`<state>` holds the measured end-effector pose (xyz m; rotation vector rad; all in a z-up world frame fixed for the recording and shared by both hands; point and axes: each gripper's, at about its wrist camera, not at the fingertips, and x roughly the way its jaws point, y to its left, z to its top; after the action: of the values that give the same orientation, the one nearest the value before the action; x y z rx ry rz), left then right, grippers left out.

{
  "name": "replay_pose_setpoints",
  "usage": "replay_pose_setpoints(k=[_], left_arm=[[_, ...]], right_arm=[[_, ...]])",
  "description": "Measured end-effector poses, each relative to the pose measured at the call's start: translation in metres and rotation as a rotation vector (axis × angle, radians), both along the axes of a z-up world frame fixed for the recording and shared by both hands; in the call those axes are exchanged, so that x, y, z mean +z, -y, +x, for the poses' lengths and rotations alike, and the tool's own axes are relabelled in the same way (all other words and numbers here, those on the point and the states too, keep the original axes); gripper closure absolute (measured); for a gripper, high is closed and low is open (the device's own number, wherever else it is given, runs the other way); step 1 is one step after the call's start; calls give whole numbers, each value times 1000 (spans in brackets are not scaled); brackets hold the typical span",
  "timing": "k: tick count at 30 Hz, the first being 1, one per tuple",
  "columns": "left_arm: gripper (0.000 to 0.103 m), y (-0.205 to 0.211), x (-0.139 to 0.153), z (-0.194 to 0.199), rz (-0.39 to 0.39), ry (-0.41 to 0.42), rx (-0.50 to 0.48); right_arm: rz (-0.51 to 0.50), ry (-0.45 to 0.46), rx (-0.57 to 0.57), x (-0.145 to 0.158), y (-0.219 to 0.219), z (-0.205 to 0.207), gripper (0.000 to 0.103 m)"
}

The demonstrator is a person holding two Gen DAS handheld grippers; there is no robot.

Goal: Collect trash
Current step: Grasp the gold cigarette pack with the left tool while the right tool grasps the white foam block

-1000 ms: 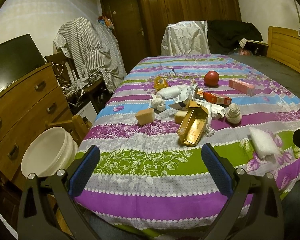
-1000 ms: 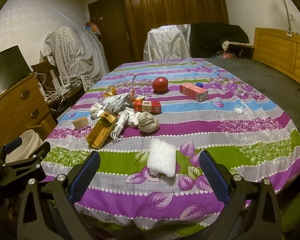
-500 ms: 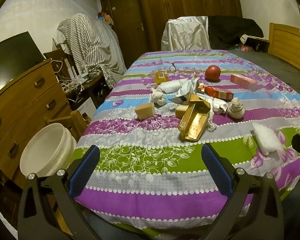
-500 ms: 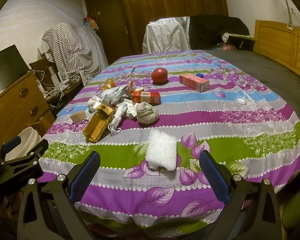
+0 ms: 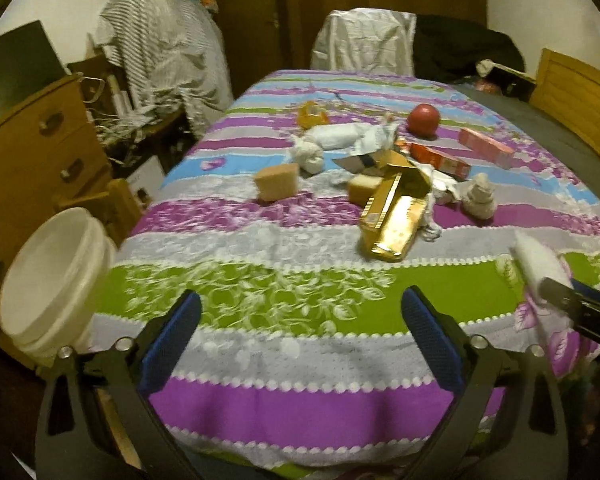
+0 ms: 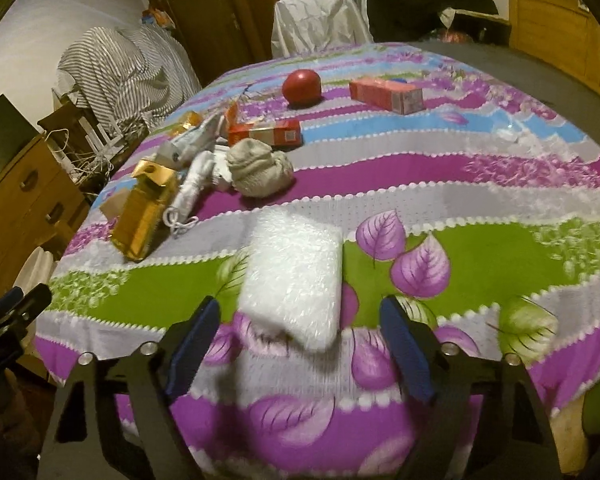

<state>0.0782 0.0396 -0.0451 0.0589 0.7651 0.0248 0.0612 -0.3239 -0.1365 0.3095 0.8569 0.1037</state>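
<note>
From the left wrist view, the left claw [image 5: 300,336] hangs spread over the bed's near edge [image 5: 300,400], slightly nearer the gold box [image 5: 394,216] than before; white bucket [image 5: 56,276] sits off the left edge. From the right wrist view, the right claw [image 6: 296,344] has closed in, spread around the bubble-wrap pad [image 6: 294,280], not touching; bare cover lies to its right.

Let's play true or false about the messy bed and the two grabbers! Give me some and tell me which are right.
1. The right gripper is open, and the white bubble wrap lies just ahead of it. True.
2. The left gripper holds the gold box. False: it is open and empty.
3. The white bucket stands on the bed. False: it is beside the bed, on the left.
4. A red ball lies far back on the bedspread. True.
</note>
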Motion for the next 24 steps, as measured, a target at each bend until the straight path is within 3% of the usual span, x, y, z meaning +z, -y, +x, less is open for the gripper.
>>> replay_pose_setpoints(k=[1, 3, 5, 8, 13, 15, 18, 21, 24], left_arm=[[16, 2, -2, 5, -14, -7, -23], [22, 7, -6, 20, -53, -27, -94], [27, 12, -9, 36, -85, -44, -148], [27, 25, -19, 72, -107, -78, -253], [27, 49, -40, 107, -21, -94, -362], [30, 57, -55, 119, 8, -144, -406], [56, 52, -56, 122, -32, -153, -428], [58, 39, -48, 112, -101, -153, -402], [59, 25, -42, 91, -120, -144, -362]], right_arm=[[-3, -1, -2, -4, 0, 4, 30], [-10, 25, -2, -6, 2, 7, 51], [28, 37, 1, -6, 8, 7, 51], [74, 41, -8, -7, 16, 3, 52], [118, 48, -4, -2, 22, -1, 52], [134, 58, 3, 1, 22, 0, 52], [132, 80, 20, 7, 20, -2, 52], [105, 108, 43, 16, 12, -7, 52], [81, 144, 81, 28, 0, -13, 52]])
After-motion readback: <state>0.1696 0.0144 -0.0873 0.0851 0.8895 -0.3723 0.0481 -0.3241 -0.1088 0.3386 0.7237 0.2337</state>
